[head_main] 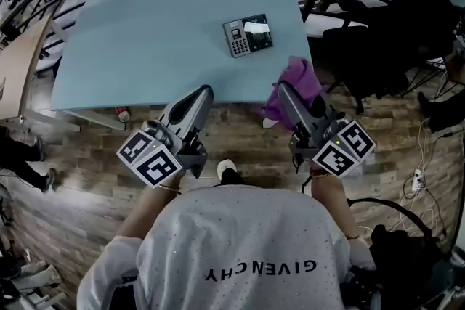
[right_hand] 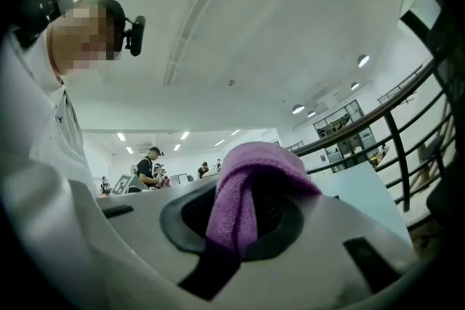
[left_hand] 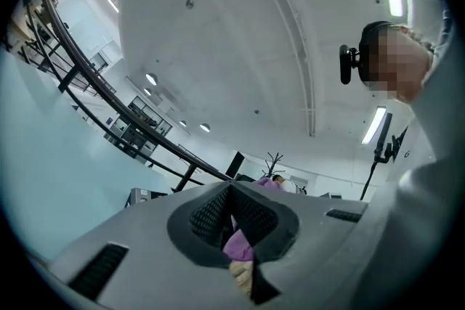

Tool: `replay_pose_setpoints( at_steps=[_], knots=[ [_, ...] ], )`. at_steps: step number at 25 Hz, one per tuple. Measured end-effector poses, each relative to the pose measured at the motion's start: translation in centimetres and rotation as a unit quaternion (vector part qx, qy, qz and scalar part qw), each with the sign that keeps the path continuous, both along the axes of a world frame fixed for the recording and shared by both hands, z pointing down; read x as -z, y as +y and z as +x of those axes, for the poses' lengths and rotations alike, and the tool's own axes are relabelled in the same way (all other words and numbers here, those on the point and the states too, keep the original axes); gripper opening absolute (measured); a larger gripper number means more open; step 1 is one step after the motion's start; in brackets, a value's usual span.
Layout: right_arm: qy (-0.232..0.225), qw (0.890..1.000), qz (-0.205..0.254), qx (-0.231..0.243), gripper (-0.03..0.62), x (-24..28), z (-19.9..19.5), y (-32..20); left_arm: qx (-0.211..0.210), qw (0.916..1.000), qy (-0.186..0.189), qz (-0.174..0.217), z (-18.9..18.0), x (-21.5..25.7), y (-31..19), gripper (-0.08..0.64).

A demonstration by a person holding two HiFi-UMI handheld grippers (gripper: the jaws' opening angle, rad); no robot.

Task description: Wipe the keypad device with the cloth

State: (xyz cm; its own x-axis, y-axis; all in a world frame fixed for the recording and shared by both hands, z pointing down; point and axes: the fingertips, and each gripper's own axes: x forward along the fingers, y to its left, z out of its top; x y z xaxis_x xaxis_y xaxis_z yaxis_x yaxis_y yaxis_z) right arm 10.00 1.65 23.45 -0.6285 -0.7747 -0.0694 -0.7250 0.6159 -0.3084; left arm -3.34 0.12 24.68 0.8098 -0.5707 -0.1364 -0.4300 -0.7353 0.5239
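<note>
Left gripper (head_main: 206,91): your jaws are pressed together on nothing, at the table's (head_main: 145,47) near edge | keypad device (head_main: 247,35): lies flat ahead, between both grippers | right gripper (head_main: 283,91): clamped on the purple cloth (head_main: 301,76) | step: approach, I judge; next, bring the cloth forward-left, down onto the keypad.

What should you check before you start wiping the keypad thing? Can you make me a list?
1. Cloth pinched in the right claw: ok.
2. Keypad device lying flat on the table: ok.
3. Cloth touching the device: not ok. It hangs by the table's near edge, apart from the device.
4. Left claw closed: ok.
5. Left claw empty: cannot tell. A bit of purple shows in its gap.
</note>
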Motion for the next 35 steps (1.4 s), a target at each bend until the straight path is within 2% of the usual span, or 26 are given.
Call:
replay_pose_setpoints(
  at_steps=[7,13,16,20,24,26,29,31,33,35],
  knots=[
    [0.003,0.999,-0.044,0.0,0.052,-3.9,-1.2,-5.3,-0.009,1.0,-0.003,0.003,0.2,-0.9,-6.3,0.0],
    [0.004,0.997,-0.082,0.011,0.052,-6.0,-2.4,-8.4,-0.037,0.9989,0.006,-0.027,2.0,-2.8,-9.0,0.0],
    [0.009,0.993,-0.11,0.034,0.052,-7.8,-3.3,-10.3,-0.054,0.9978,0.003,-0.04,3.2,-4.3,-10.3,0.0],
    [0.032,0.987,-0.142,0.064,0.052,-10.3,-4.2,-12.8,-0.035,0.9972,0.018,-0.063,3.2,-6.0,-12.0,0.0],
    [0.048,0.981,-0.158,0.104,0.052,-11.8,-5.5,-16.8,-0.016,0.9967,0.0,-0.079,2.6,-7.7,-14.3,0.0],
    [0.02,0.976,-0.179,0.125,0.052,-12.6,-6.0,-19.4,0.002,0.9958,0.003,-0.091,2.2,-8.6,-16.3,0.0],
    [-0.049,0.961,-0.218,0.161,0.052,-14.1,-6.8,-22.2,0.031,0.9918,0.015,-0.123,2.2,-10.9,-19.2,0.0],
    [-0.053,0.954,-0.233,0.179,0.052,-15.3,-7.1,-23.1,0.043,0.9889,0.018,-0.141,2.4,-12.1,-20.5,0.0],
    [-0.036,0.952,-0.238,0.191,0.052,-16.1,-7.5,-23.4,0.049,0.9876,0.018,-0.148,2.4,-12.3,-20.8,0.0],
    [-0.037,0.95,-0.24,0.197,0.052,-15.9,-7.9,-23.6,0.053,0.9871,0.014,-0.151,2.1,-12.1,-20.6,0.0]
  ],
)
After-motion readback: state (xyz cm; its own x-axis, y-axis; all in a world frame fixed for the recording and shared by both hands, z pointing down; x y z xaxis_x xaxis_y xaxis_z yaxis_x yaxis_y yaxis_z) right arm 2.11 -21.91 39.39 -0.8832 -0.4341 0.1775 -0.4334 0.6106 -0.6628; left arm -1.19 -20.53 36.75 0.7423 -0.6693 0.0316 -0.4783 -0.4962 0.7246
